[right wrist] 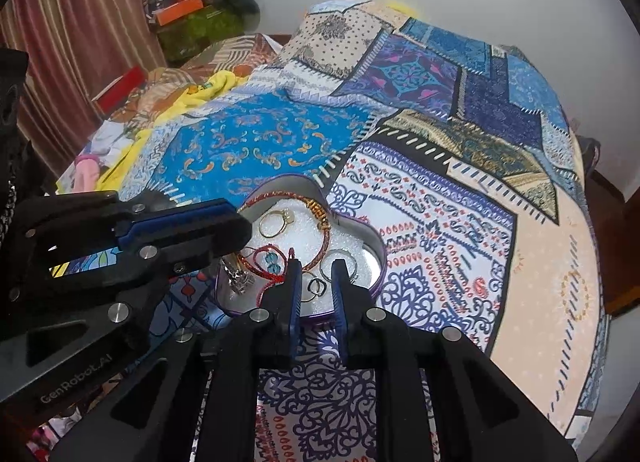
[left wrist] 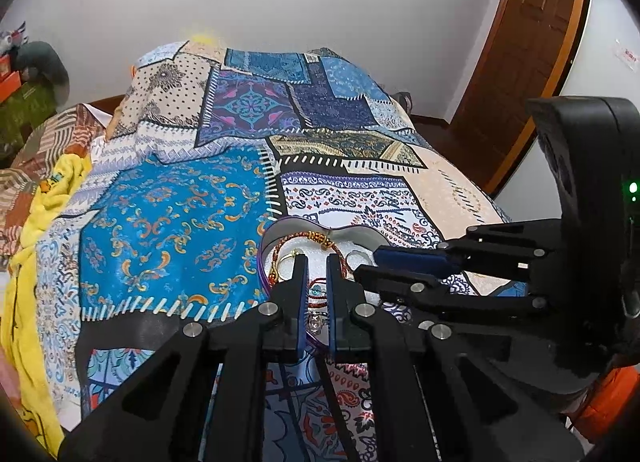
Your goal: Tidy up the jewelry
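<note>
- a patchwork bedspread (right wrist: 460, 198) is covering the bed and carrying everything else.
- a heart-shaped tin (right wrist: 376, 250) is sitting on it, lined with white foam.
- the left gripper (left wrist: 317, 262) is hovering over the tin's near edge, jaws narrowly parted, gripping nothing.
- the right gripper (right wrist: 316, 266) is hanging over the tin, jaws slightly apart, also gripping nothing.
- a red braided bracelet (right wrist: 320, 246) is curling inside the tin.
- a gold ring (right wrist: 274, 224) is lying on the foam beside it.
</note>
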